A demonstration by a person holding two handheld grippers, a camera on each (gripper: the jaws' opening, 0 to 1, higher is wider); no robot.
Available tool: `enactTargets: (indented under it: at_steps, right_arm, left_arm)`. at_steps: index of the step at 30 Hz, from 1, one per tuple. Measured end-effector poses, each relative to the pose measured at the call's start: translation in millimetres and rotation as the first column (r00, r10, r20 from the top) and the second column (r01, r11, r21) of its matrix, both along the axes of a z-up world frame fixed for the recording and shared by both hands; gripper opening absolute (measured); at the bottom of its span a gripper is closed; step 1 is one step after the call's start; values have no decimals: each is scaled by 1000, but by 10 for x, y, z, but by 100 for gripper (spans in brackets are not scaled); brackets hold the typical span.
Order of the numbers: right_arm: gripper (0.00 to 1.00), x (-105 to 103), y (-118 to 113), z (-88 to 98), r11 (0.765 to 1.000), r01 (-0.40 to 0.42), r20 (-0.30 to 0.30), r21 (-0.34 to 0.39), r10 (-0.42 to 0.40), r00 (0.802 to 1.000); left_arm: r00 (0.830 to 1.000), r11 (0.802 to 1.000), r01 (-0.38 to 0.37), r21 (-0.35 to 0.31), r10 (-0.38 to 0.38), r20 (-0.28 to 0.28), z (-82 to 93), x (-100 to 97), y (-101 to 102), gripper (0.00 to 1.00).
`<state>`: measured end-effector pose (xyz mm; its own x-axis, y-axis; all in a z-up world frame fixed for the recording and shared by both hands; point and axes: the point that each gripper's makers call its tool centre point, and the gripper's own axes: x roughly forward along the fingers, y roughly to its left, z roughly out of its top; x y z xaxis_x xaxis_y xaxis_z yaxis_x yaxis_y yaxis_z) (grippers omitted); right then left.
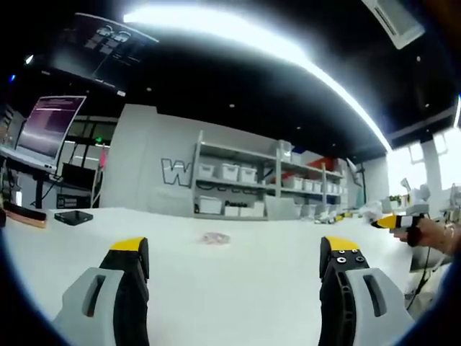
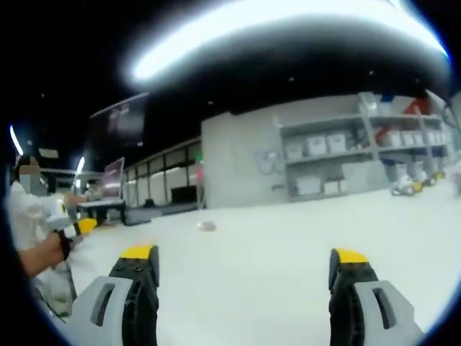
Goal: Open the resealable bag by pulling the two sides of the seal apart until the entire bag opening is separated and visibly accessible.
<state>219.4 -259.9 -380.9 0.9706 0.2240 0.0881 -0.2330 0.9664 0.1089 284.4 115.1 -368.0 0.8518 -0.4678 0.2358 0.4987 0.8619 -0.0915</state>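
Observation:
A small clear resealable bag (image 1: 215,237) lies flat on the white table (image 1: 238,295), well ahead of my left gripper (image 1: 235,246), whose yellow-tipped jaws stand wide open with nothing between them. In the right gripper view the same bag (image 2: 207,225) is a small pale patch far out on the table (image 2: 245,288), ahead and slightly left of my open, empty right gripper (image 2: 243,254). The right gripper (image 1: 392,221), held in a hand, enters the left gripper view at the right edge. The left gripper (image 2: 81,227) appears at the left of the right gripper view.
A dark phone (image 1: 73,216) and a reddish-brown item (image 1: 25,215) lie at the table's far left. Monitors (image 1: 54,126) stand behind them. Shelving with white bins (image 1: 238,180) lines the back wall. A person in white (image 2: 32,216) is at the left.

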Motion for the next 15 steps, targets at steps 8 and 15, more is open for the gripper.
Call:
enactTargets:
  at_steps: [8,15]
  right_arm:
    - [100,-15,-37,-4,999,-14,1,43,14,1000]
    - [100,-36,-58,11,996,-16,10,86,15,1000]
  left_arm:
    - [1000,1000,-17,-4,17,-3,-14,10,15,97]
    - [1000,1000,-14,-17,14,-23,-33,35,8,96]
